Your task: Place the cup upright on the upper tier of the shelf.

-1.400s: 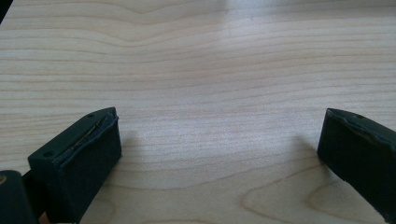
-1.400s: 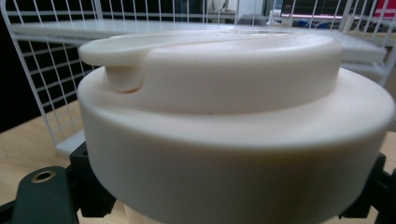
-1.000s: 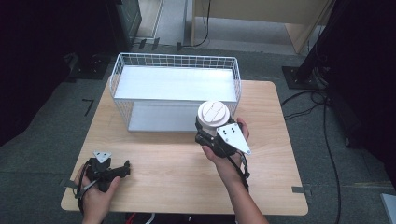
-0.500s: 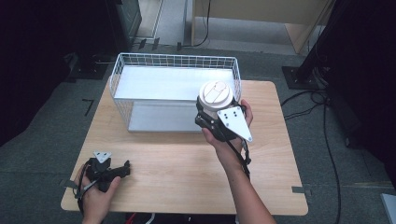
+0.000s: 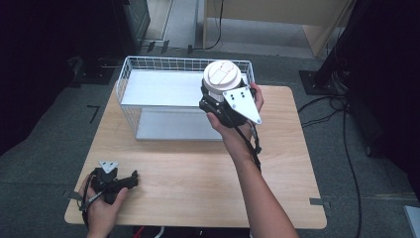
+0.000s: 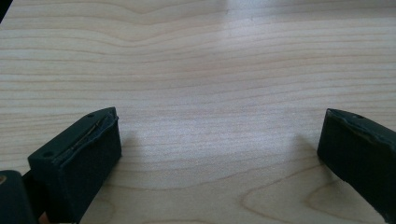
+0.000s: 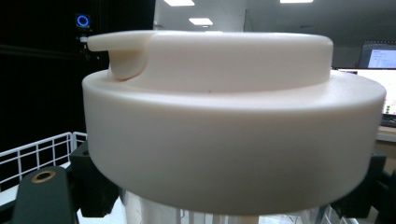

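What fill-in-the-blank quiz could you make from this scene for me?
1. The right gripper holds a container with a ____ lid.
2. The left gripper rests on the wooden table with its jaws ____.
3. The wire basket stands at the ____ edge of the table.

Missing words: white; open; far

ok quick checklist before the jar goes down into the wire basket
1. Right tongs shut on the jar, below its white lid: ok.
2. Jar upright, lid on top: ok.
3. Jar over the wire basket, at its right end: ok.
4. Basket floor under the jar free: cannot tell, the jar hides it.
5. Left tongs open, resting on the table away from the basket: ok.
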The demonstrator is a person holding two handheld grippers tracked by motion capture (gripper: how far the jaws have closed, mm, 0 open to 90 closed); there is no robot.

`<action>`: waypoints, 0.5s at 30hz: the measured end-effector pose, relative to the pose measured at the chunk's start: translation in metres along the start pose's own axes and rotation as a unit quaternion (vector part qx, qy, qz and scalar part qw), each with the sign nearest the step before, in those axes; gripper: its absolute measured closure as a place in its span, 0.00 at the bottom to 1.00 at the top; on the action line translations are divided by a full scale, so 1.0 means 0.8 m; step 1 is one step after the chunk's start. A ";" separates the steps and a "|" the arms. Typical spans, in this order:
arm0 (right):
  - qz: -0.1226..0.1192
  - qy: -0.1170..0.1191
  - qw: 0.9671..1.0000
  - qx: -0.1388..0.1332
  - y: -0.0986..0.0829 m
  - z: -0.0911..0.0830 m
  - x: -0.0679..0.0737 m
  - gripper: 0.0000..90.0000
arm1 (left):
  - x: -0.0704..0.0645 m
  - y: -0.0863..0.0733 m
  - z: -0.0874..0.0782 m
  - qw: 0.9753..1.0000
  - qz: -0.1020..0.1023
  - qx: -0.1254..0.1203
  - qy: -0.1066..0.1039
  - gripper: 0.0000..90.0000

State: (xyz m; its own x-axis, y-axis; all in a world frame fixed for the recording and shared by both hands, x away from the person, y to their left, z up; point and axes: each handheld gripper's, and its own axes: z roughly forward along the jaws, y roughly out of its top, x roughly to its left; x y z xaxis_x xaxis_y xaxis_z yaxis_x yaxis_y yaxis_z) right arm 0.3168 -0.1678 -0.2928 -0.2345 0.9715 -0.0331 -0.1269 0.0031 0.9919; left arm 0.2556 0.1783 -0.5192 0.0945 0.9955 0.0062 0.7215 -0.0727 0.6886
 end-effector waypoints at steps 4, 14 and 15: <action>-0.008 -0.005 1.000 0.006 0.003 0.023 0.000 0.17 | 0.001 0.000 0.000 1.000 -0.002 0.000 -0.002 0.00; 0.004 -0.017 1.000 0.021 0.003 0.068 -0.009 0.17 | 0.000 0.000 0.000 1.000 0.000 0.000 0.000 0.00; 0.004 -0.017 1.000 0.021 0.003 0.068 -0.009 0.17 | 0.000 0.000 0.000 1.000 0.000 0.000 0.000 0.00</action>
State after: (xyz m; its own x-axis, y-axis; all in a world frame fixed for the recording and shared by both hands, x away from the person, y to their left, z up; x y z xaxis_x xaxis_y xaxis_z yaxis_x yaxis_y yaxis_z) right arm 0.3703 -0.1623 -0.2832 -0.2023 0.9791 -0.0217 -0.0851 0.0045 0.9964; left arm 0.2556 0.1780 -0.5192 0.0937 0.9956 0.0064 0.7215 -0.0723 0.6886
